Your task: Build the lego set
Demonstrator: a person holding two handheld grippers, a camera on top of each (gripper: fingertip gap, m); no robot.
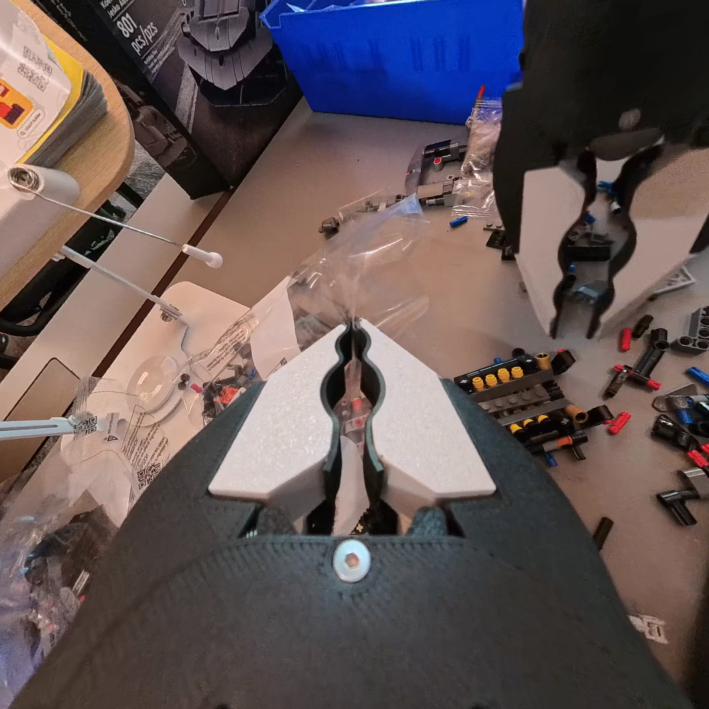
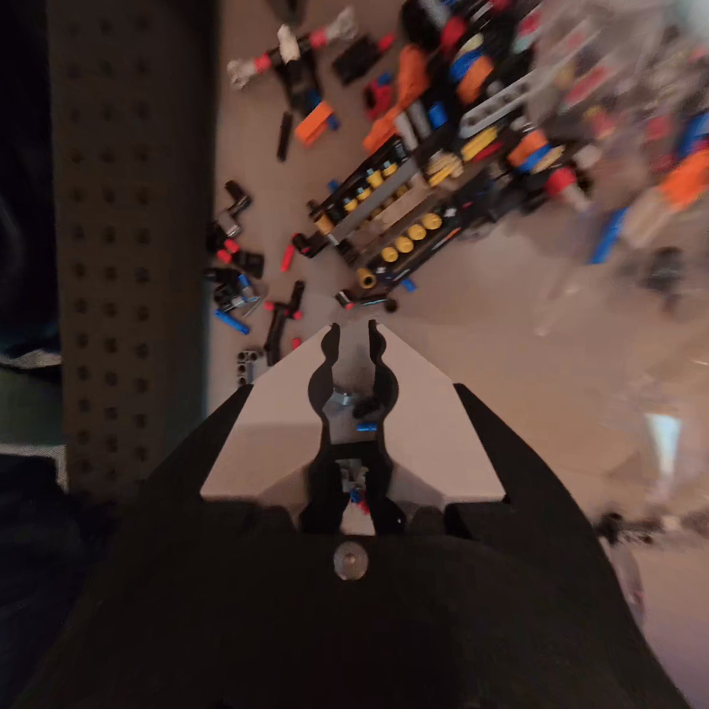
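Left gripper (image 1: 352, 325) is clamped on the edge of a clear bag (image 1: 368, 264), apparently to lift or open it. Right gripper (image 2: 355, 325) hovers with jaws apart above loose pieces. The part-built model (image 1: 525, 399) lies on the table (image 1: 268, 215), right of the bag.

Setting: indoor hobby or lab work area, not a kitchen. Beige counter (image 1: 268, 215) carries loose toy bricks (image 1: 637, 376), clear plastic bags (image 1: 368, 249), a blue storage bin (image 1: 391, 61) and a dark product box (image 1: 184, 88). Round wooden side table (image 1: 111, 149) with stacked booklets (image 1: 50, 96) adjoins.
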